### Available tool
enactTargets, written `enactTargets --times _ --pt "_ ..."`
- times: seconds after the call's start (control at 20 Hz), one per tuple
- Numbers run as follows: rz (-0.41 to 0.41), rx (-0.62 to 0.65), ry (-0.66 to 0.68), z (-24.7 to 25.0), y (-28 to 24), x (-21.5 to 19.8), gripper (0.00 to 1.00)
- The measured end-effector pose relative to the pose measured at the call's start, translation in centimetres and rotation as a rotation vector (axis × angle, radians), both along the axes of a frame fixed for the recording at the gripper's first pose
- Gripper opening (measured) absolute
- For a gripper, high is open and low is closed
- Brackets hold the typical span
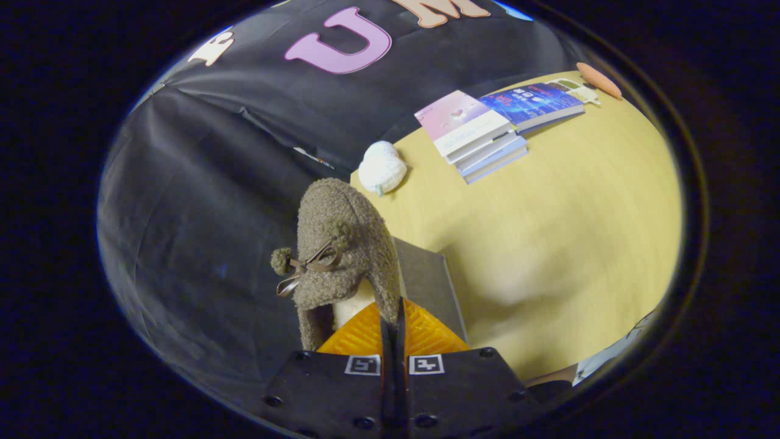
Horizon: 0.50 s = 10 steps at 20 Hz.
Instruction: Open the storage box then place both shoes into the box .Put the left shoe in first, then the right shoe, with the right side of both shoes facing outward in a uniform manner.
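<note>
My gripper (393, 311) is shut on a fuzzy brown shoe (341, 244), both fingers pinching the rim of its collar. The shoe hangs in the air just ahead of the fingers, toe pointing away, with a small brown bow and pompom (301, 265) on its side and a pale lining (350, 308) showing at the opening. Behind the shoe, just beyond the fingers, a grey flat panel of the storage box (429, 283) lies on the table.
The wooden table (567, 207) spreads out past the shoe. On it lie a white fluffy ball (381, 167), a stack of books (481, 137), another book (533, 103) and an orange oval object (599, 80) at the far edge.
</note>
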<state>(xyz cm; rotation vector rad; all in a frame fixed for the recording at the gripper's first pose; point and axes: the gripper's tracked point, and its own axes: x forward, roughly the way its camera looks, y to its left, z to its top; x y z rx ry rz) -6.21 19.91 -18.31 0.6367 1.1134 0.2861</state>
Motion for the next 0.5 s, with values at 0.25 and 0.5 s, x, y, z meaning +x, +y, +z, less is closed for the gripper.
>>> enactTargets --times 0.25,0.5 --pt "0.031 -0.011 0.056 -1.8 1.5 -1.7 0.04" --pt "0.040 -0.034 0.106 -3.4 2.0 -3.0 0.04"
